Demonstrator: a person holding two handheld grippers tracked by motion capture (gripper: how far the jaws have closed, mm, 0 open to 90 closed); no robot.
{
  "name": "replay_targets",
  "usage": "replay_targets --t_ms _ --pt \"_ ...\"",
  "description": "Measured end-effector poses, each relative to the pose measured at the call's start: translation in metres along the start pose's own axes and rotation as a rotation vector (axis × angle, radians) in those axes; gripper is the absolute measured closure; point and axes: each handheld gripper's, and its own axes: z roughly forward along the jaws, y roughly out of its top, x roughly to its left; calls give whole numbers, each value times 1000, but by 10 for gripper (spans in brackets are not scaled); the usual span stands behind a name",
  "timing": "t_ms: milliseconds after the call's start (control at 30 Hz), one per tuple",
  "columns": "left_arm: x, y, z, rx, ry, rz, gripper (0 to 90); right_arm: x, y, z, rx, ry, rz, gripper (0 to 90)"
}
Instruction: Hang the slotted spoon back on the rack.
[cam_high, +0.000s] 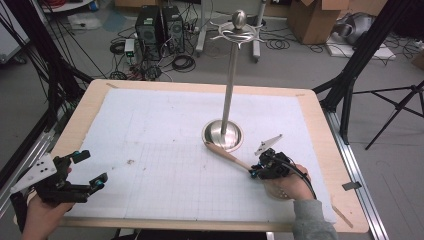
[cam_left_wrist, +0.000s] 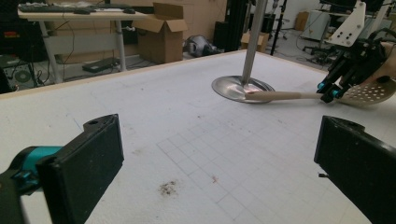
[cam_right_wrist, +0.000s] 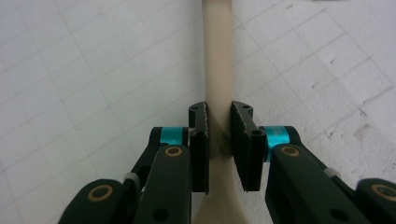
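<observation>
Right tool (cam_high: 256, 171): clamped on the handle of the beige slotted spoon (cam_high: 227, 154), near where handle widens toward the bowl. In the right gripper view both black pads (cam_right_wrist: 199, 140) press the handle (cam_right_wrist: 218, 70) from either side, no gap showing. Your right hand (cam_high: 286, 184) sits at the near right of the desk (cam_high: 320, 125), grey sleeve below it.

Spoon position: on the white gridded mat (cam_high: 165, 150), right of centre. Handle runs up and left from the tool; its far tip lies on the rim of the round steel base (cam_high: 223, 135) of the utensil stand. In the left gripper view the perforated bowl (cam_left_wrist: 369, 93) shows behind the right tool (cam_left_wrist: 329, 93), by your hand; whether it rests on the mat, cannot tell.

Stand: upright pole (cam_high: 230, 80) on the base, hooks and knob at top, nothing hanging on it.

Left tool (cam_high: 90, 172): jaws wide, nothing between them, at the near left edge of the desk, well apart from spoon and stand. Small dark smudge (cam_left_wrist: 167, 187) on the mat ahead of it.
</observation>
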Motion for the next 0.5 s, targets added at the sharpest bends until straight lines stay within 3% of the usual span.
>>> replay_targets --t_ms 200,500 --pt "0 -1 1 6 2 -1 17 0 -1 -13 -90 -5 -3 784" --pt "-1 -1 2 9 -1 5 17 -3 -4 -22 -154 9 7 784"
